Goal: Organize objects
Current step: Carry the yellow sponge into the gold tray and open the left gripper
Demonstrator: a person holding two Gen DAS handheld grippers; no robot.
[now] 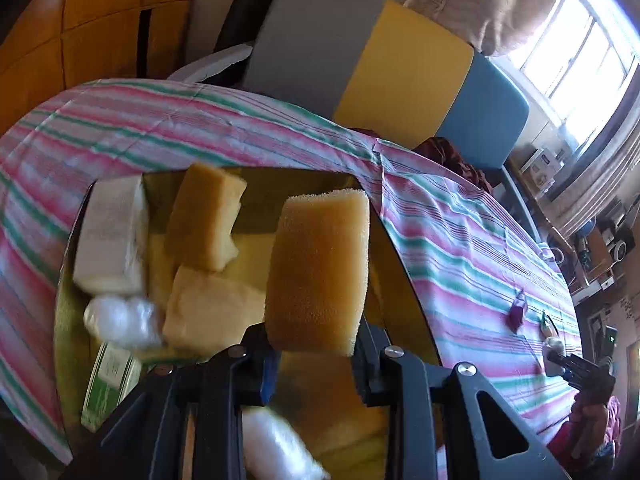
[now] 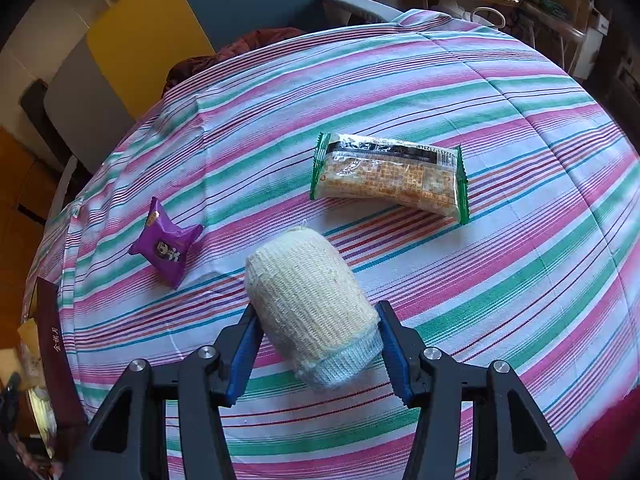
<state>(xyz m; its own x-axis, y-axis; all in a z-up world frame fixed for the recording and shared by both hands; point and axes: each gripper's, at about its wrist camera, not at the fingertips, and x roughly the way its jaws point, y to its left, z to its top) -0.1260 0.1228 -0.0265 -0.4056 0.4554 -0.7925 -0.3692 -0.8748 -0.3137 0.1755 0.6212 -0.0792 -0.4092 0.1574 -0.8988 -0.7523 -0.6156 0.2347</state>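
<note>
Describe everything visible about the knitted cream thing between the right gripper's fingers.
The knitted mitt is a rounded, stuffed-looking piece of cream ribbed yarn with a pale blue cuff band at its near end. It lies tilted on the striped tablecloth, cuff toward the camera, closed end pointing away. The right gripper straddles its cuff end, blue pads at both sides; firm clamping cannot be confirmed. It lies apart from the purple snack packet and cracker pack.
</note>
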